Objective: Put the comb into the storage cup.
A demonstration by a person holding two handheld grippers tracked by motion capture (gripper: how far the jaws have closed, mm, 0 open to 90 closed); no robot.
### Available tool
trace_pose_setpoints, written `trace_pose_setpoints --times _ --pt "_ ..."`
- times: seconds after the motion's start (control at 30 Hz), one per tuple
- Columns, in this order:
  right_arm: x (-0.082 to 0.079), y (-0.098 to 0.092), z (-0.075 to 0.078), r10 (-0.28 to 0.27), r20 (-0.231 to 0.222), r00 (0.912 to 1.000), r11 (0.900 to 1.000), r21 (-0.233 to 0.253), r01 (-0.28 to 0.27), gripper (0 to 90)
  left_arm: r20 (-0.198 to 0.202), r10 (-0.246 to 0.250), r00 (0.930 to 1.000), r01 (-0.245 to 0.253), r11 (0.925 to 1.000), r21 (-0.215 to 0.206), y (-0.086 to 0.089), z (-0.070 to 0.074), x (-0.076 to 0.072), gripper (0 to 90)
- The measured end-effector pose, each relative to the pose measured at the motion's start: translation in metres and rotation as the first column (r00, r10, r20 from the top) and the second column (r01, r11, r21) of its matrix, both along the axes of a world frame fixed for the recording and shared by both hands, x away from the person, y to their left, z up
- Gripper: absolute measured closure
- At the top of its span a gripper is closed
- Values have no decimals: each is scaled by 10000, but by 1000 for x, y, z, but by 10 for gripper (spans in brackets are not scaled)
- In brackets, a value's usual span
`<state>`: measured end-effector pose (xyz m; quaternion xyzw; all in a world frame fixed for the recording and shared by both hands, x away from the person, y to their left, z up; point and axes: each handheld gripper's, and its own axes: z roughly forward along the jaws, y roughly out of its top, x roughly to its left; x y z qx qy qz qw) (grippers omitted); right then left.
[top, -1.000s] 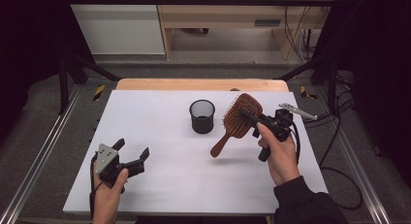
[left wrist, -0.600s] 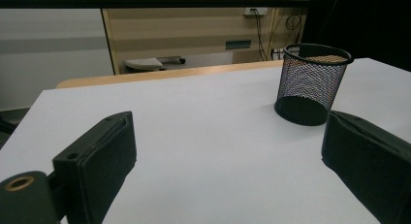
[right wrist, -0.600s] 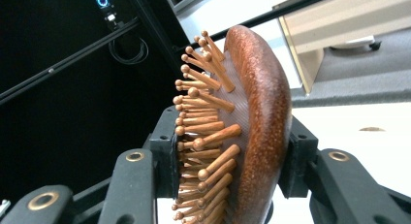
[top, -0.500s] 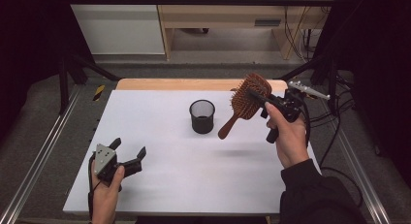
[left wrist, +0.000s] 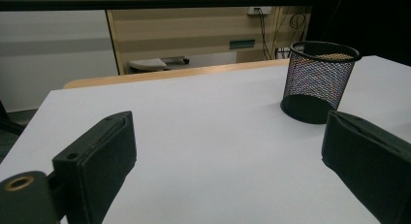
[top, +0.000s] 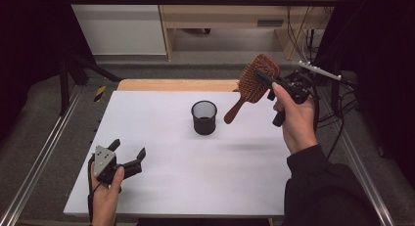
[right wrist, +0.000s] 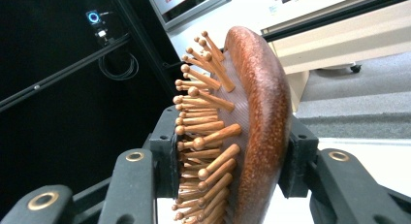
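A brown wooden paddle hairbrush [top: 253, 82] hangs in the air at the right, its handle slanting down toward a black mesh cup [top: 204, 117] that stands upright at the table's middle. My right gripper [top: 266, 80] is shut on the brush head; in the right gripper view the jaws clamp the bristled face and the rounded back of the hairbrush [right wrist: 242, 136]. My left gripper [top: 128, 155] rests near the front left of the white table [top: 161, 138], open and holding nothing. In the left gripper view the mesh cup [left wrist: 317, 81] stands ahead between the spread jaws.
A wooden board [top: 176, 85] borders the table's far edge. Metal rails [top: 44, 152] run along both sides of the table. Cables [top: 337, 113] hang off the right side. A cabinet and shelving stand beyond the table.
My right gripper has lifted the hairbrush higher and farther toward the table's back right, away from the cup. The left gripper has barely moved.
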<state>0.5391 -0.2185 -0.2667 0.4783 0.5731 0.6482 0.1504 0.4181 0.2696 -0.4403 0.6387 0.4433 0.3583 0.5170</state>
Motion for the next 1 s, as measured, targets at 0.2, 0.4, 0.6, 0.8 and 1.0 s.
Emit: trace_pose_setpoints --times 0.2,0.4,0.6,0.8,1.0 --pt "9 2 11 -94 167 9998 9998 148 91 529 -1 52 10000 -52 10000 -18 1 0 0 55" --pt "14 9 18 -31 322 9995 9999 106 27 528 22 35 10000 -35 10000 -23 1 -1 0 56" --pt "20 20 19 77 402 9992 9999 129 -82 528 42 56 10000 -56 10000 -5 1 -1 0 55" --pt "30 30 18 119 385 9992 9998 162 -126 527 60 17 10000 -17 10000 -38 1 -1 1 54" --pt "44 41 19 110 311 9995 9999 88 -113 528 73 -15 10000 15 10000 -53 0 -1 1 54"
